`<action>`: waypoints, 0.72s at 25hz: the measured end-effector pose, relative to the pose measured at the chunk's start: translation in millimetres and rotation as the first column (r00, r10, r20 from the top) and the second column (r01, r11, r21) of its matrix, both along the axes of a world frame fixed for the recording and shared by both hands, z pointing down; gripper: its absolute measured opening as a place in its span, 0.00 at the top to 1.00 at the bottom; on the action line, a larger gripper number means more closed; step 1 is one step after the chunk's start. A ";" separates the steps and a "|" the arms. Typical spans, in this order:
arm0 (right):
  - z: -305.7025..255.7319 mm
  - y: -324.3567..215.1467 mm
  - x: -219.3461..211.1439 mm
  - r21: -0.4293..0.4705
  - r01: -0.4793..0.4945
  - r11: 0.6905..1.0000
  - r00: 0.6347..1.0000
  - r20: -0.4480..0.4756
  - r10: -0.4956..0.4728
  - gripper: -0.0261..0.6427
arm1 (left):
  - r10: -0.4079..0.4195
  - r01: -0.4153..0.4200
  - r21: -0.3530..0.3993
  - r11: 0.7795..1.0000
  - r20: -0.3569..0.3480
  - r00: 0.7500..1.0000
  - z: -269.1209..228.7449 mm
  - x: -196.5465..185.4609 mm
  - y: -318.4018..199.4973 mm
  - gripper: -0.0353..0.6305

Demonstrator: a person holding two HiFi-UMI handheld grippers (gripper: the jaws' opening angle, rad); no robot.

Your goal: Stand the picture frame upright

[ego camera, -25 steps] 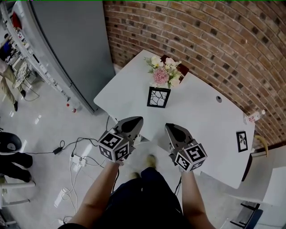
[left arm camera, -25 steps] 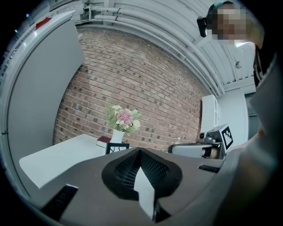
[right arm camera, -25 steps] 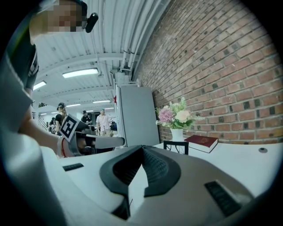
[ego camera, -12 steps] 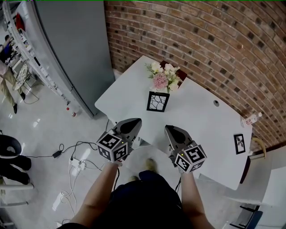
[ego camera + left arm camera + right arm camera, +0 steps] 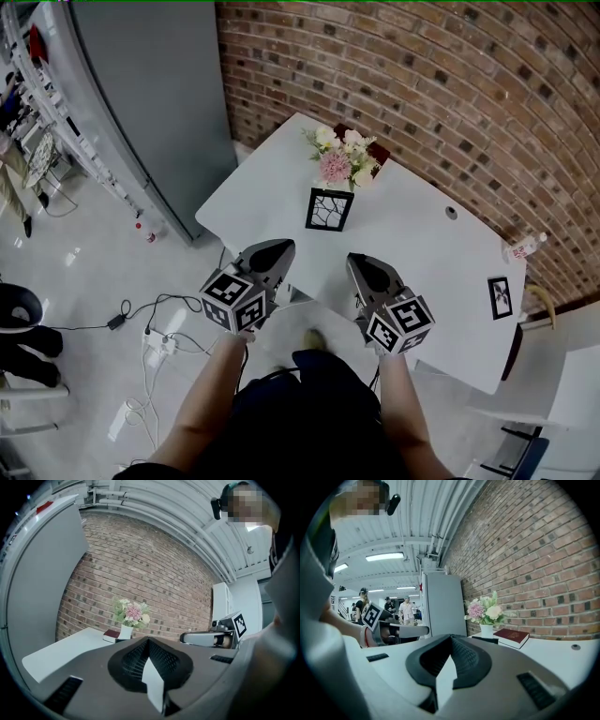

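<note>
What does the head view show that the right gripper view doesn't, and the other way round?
Only the head view: the small frame at the right end of the table, a bottle by the brick wall, and cables on the floor. Only the right gripper view: ceiling lights and people far behind. Both: the flowers, the black frame before them, that table and wall.

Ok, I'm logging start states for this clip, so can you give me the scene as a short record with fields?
table: white table against a brick wall
frame: black-framed picture, lying flat in front of the vase
second frame: smaller black frame, near the table's right end
flowers: white vase of pink and cream flowers
book: dark red book, beside the vase
left gripper: shut, empty
right gripper: shut, empty
</note>
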State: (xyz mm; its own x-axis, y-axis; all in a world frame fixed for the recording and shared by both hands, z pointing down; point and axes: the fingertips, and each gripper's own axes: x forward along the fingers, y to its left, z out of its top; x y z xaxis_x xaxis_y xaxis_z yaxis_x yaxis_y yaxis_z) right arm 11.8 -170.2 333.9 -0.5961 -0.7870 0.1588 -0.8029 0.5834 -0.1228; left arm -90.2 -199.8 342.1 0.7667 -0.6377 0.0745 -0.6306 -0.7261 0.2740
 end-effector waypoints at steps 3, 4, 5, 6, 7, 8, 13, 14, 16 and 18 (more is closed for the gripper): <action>1.2 -3.2 0.5 0.003 -0.006 1.000 1.000 -0.004 0.006 0.96 | -0.007 0.007 0.001 1.000 0.000 1.000 0.9 -1.4 -4.1 0.95; 1.6 -5.3 0.7 0.003 -0.009 1.000 1.000 -0.004 0.009 0.96 | -0.009 0.009 0.001 1.000 0.002 1.000 1.6 -1.9 -6.4 0.95; 2.1 -7.6 1.2 0.004 -0.012 1.000 1.000 -0.004 0.012 0.96 | -0.011 0.011 0.004 1.000 0.003 1.000 2.0 -2.2 -8.7 0.95; 2.6 -9.3 2.1 0.006 -0.016 1.000 1.000 -0.003 0.016 0.96 | -0.013 0.013 0.008 1.000 0.001 1.000 1.7 -2.0 -10.4 0.95; 3.0 -10.0 3.5 0.009 -0.020 1.000 1.000 -0.002 0.020 0.96 | -0.016 0.016 0.012 1.000 -0.002 1.000 1.0 -1.3 -10.9 0.95; 3.2 -10.0 4.9 0.011 -0.024 1.000 1.000 -0.001 0.024 0.96 | -0.018 0.018 0.015 1.000 -0.005 1.000 0.5 -0.6 -10.5 0.95; 2.5 -14.2 5.6 0.014 -0.036 0.999 0.999 -0.002 0.036 0.96 | -0.019 0.019 0.008 1.000 -0.008 1.000 0.9 -1.3 -12.8 0.95; 2.2 -16.0 5.7 0.014 -0.036 0.999 0.999 -0.002 0.036 0.96 | -0.020 0.020 0.008 1.000 -0.008 1.000 0.8 -1.6 -14.6 0.95; 3.2 -18.2 6.5 0.015 -0.035 0.999 0.999 -0.003 0.035 0.96 | -0.026 0.026 0.009 1.000 -0.010 1.000 1.3 -2.3 -17.0 0.95; 5.6 -18.9 7.5 0.016 -0.033 0.999 0.999 -0.005 0.033 0.96 | -0.032 0.032 0.011 0.999 -0.013 0.999 2.4 -3.0 -18.3 0.95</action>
